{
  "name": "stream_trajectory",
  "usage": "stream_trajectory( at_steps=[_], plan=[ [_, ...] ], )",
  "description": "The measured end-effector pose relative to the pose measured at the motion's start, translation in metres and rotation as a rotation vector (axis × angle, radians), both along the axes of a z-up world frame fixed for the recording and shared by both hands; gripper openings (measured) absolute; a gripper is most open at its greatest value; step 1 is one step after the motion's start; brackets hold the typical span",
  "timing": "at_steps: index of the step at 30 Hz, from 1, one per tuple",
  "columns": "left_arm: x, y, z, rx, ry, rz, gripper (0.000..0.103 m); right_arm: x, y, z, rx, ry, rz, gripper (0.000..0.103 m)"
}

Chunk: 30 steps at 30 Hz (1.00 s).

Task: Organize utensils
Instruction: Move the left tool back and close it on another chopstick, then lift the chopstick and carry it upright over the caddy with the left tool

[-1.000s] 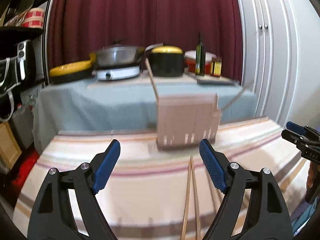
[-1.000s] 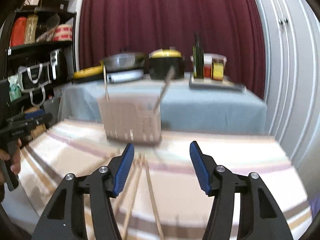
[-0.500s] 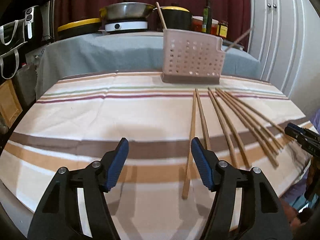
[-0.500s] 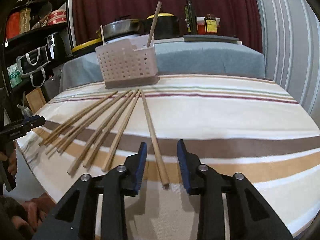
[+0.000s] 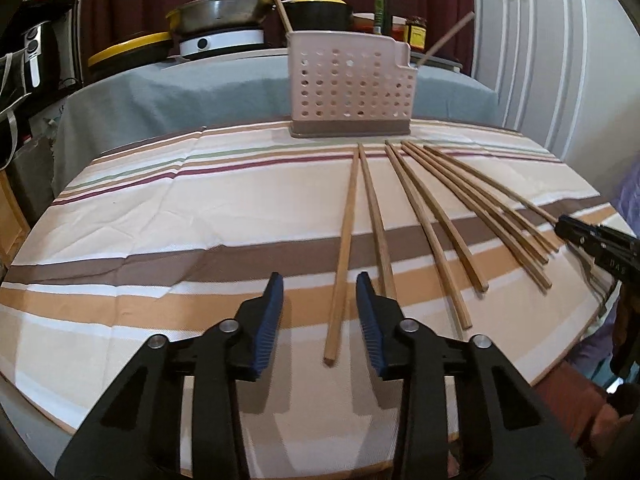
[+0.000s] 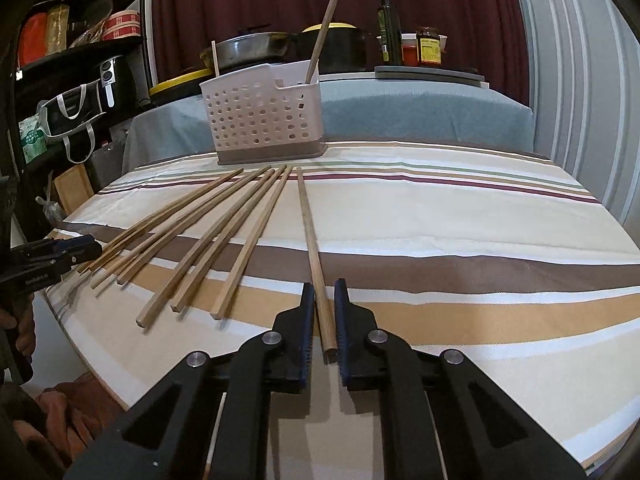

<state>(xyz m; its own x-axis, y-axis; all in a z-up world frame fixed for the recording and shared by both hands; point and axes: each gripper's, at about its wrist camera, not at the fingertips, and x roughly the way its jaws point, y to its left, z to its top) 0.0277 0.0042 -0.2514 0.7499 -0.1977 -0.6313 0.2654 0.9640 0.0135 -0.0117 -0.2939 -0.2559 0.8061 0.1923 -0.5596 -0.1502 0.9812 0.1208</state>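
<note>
Straddling one chopstick (image 6: pixel 316 264), the right tongs (image 6: pixel 321 312) sit narrow (contact unclear); the left tongs (image 5: pixel 319 308) gape empty.

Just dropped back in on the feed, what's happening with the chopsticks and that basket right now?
A person holding a gripper in each hand is sorting wooden chopsticks into the perforated utensil basket at the far side of the striped tablecloth. The right gripper has its jaws nearly closed around the near end of the rightmost chopstick, which lies flat on the cloth. The left gripper is open and empty, its jaws straddling the near end of the leftmost chopstick. Two sticks already stand in the basket.
</note>
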Motion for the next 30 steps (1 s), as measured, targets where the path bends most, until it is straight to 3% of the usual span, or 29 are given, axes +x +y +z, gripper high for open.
stream_trajectory(
  at_steps=[8,15,19,30],
  plan=[
    [-0.009,-0.001,-0.006,0.002,-0.005,-0.003,0.025,-0.005,0.002,0.000,0.009,-0.009,0.003,0.011],
    [-0.013,-0.003,-0.007,0.006,-0.015,-0.020,0.008,-0.009,0.004,0.001,0.001,-0.018,-0.001,0.007],
    [-0.016,-0.001,-0.004,-0.005,-0.026,-0.016,0.007,-0.012,0.006,0.006,-0.005,-0.029,-0.002,0.007],
    [-0.025,0.003,0.044,-0.030,-0.149,0.012,0.006,-0.020,0.008,0.049,-0.011,-0.122,-0.011,0.007]
  ],
)
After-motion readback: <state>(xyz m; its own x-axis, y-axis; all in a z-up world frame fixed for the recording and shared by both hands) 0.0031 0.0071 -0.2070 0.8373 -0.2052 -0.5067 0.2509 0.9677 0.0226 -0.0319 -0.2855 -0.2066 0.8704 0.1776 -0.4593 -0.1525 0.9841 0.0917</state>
